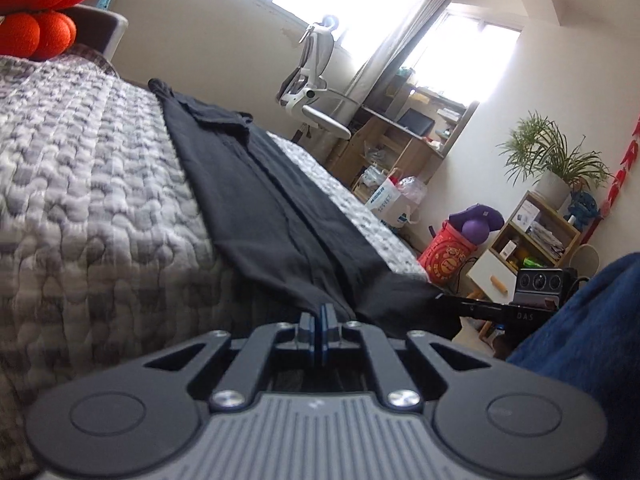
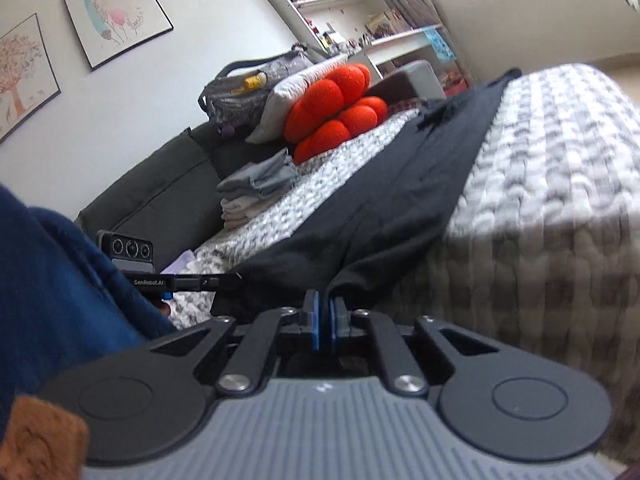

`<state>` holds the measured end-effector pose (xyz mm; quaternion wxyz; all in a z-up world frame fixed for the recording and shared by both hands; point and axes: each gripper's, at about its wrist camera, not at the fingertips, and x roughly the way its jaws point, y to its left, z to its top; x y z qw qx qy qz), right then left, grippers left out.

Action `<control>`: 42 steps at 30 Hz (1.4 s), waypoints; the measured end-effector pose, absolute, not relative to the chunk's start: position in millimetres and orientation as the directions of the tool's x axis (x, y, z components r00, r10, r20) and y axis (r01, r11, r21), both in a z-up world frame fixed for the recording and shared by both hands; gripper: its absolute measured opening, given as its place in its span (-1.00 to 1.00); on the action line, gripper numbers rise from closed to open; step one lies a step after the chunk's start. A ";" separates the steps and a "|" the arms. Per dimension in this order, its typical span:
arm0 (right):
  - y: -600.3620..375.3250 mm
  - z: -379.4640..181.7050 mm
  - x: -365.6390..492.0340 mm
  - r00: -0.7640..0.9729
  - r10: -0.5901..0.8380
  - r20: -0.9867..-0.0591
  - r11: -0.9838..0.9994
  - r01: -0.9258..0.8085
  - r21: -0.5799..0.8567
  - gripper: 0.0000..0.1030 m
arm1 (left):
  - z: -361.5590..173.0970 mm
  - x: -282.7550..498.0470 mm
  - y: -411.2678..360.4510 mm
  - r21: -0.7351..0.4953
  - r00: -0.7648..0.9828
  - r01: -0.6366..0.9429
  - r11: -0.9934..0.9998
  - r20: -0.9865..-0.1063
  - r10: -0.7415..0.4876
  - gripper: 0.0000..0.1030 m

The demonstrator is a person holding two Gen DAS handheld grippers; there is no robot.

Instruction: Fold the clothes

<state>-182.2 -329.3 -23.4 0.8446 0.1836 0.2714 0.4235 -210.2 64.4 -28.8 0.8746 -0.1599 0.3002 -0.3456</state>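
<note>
A long black garment point(image 1: 256, 208) lies stretched lengthwise along a bed with a grey-and-white quilt point(image 1: 92, 184). My left gripper point(image 1: 321, 314) is shut on the garment's near edge, its blue pads pinching the cloth. In the right wrist view the same black garment point(image 2: 384, 192) runs away toward the far end of the bed. There my right gripper point(image 2: 325, 307) is shut on the other near corner of the cloth. The near hem hangs lifted between the two grippers. Each view shows the other gripper: the right one point(image 1: 472, 306) and the left one point(image 2: 208, 282).
A stack of folded grey and beige clothes point(image 2: 256, 192) and an orange cushion point(image 2: 340, 108) sit on the bed's far side by a dark sofa point(image 2: 160, 184). A blue sleeve point(image 2: 60, 280) is close by. An office chair point(image 1: 316, 76), desk, shelf and plant point(image 1: 556, 160) stand beside the bed.
</note>
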 end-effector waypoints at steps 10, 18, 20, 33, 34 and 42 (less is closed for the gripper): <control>-328.7 -36.3 -193.7 0.485 0.815 -0.317 0.574 -0.595 0.563 -0.84 | -60.1 -218.7 66.9 -0.492 0.579 0.438 0.752 -0.486 -0.655 -0.95; -328.3 -28.6 -181.6 0.533 0.789 -0.305 0.603 -0.578 0.550 -0.84 | -52.3 -202.4 61.7 -0.460 0.621 0.414 0.785 -0.488 -0.614 -0.93; -327.0 -29.9 -179.4 0.534 0.784 -0.316 0.611 -0.575 0.543 -0.84 | -55.4 -201.9 59.4 -0.429 0.629 0.407 0.806 -0.509 -0.588 -0.77; -319.9 -61.2 -171.1 0.514 0.753 -0.411 0.655 -0.523 0.546 -0.84 | -87.5 -192.4 40.9 -0.412 0.593 0.432 0.802 -0.540 -0.597 -0.11; -320.0 -61.2 -171.4 0.516 0.751 -0.412 0.656 -0.522 0.545 -0.84 | -88.8 -190.9 38.3 -0.405 0.584 0.439 0.802 -0.549 -0.598 -0.41; -327.3 -45.5 -179.0 0.519 0.782 -0.345 0.617 -0.564 0.549 -0.84 | -79.3 -195.4 53.8 -0.470 0.557 0.436 0.767 -0.529 -0.640 -0.91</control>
